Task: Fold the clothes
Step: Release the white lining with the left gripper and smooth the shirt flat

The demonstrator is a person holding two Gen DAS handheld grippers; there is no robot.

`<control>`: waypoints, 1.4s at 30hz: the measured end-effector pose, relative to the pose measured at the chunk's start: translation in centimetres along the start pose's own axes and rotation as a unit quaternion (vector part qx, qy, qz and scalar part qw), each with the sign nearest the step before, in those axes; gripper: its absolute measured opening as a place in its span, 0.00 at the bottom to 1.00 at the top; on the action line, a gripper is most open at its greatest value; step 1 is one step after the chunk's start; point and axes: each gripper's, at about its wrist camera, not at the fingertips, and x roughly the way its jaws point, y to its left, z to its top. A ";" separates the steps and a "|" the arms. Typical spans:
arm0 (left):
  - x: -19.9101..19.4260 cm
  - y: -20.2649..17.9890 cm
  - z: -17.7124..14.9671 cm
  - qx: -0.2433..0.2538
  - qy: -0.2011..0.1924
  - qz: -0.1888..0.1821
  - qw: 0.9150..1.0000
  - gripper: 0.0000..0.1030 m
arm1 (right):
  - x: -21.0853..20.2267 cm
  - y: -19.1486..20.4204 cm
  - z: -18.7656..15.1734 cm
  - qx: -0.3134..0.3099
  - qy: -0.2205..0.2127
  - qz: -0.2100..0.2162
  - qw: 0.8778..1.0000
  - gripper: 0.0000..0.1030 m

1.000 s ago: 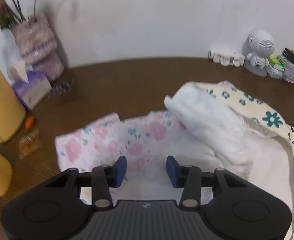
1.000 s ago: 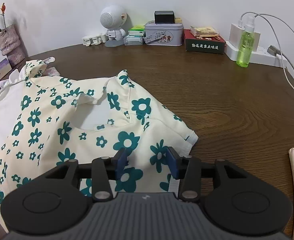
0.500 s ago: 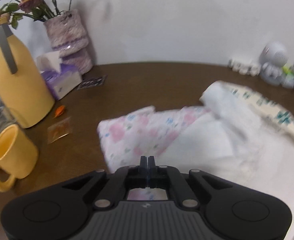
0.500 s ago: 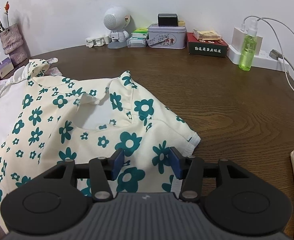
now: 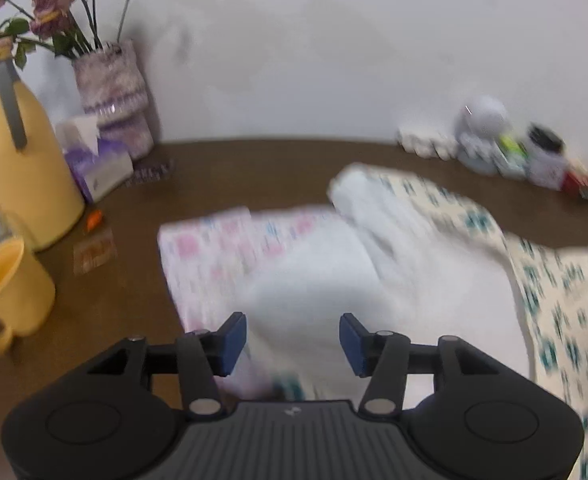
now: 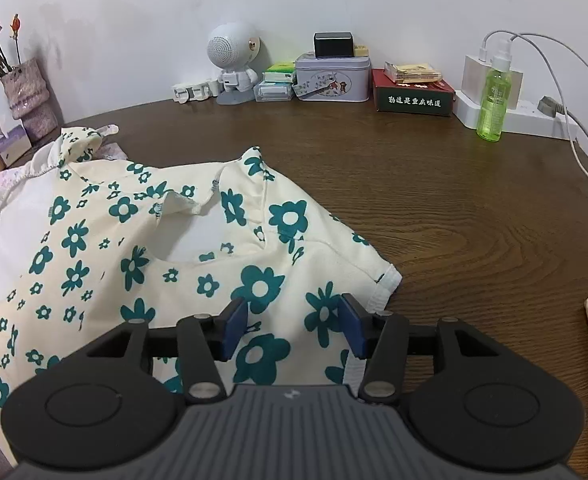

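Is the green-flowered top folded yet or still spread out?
Spread out: the green-flowered top lies open on the table, neckline and one sleeve showing.

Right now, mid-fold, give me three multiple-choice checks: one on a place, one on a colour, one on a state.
1. Where does the green spray bottle stand?
A. on the garment
B. by the white power strip at the wall
C. beside the vase

2. What colour are the flowers on the cream garment?
A. teal
B. red
C. yellow

3. How are the right hand-held gripper jaws?
A. shut on a sleeve
B. apart over the garment
C. shut on nothing

Answers: 1 B, it stands against the strip at the right rear; 2 A, teal petals throughout; 3 B, the blue pads stand apart and are opening, pinching no cloth.
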 end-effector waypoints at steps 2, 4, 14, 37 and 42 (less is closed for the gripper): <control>-0.3 -1.1 -1.9 0.018 0.013 0.005 1.000 0.50 | 0.1 0.2 0.0 -0.002 -0.001 0.001 1.000 0.57; 0.0 -2.5 -3.4 0.047 0.022 0.022 0.998 0.50 | 0.1 0.4 -0.1 -0.005 -0.003 0.000 1.000 0.59; 2.7 -4.3 -4.3 0.074 0.039 0.131 0.988 0.12 | -0.1 0.3 -0.4 0.000 -0.010 0.008 1.000 0.60; -8.8 -4.1 -10.7 0.108 0.004 -0.152 0.982 0.58 | -8.9 0.7 -2.2 -0.014 -0.027 0.096 0.995 0.50; -8.5 -5.1 -12.7 0.151 0.021 -0.144 0.978 0.58 | -11.9 3.2 -5.8 -0.063 0.007 0.116 0.991 0.51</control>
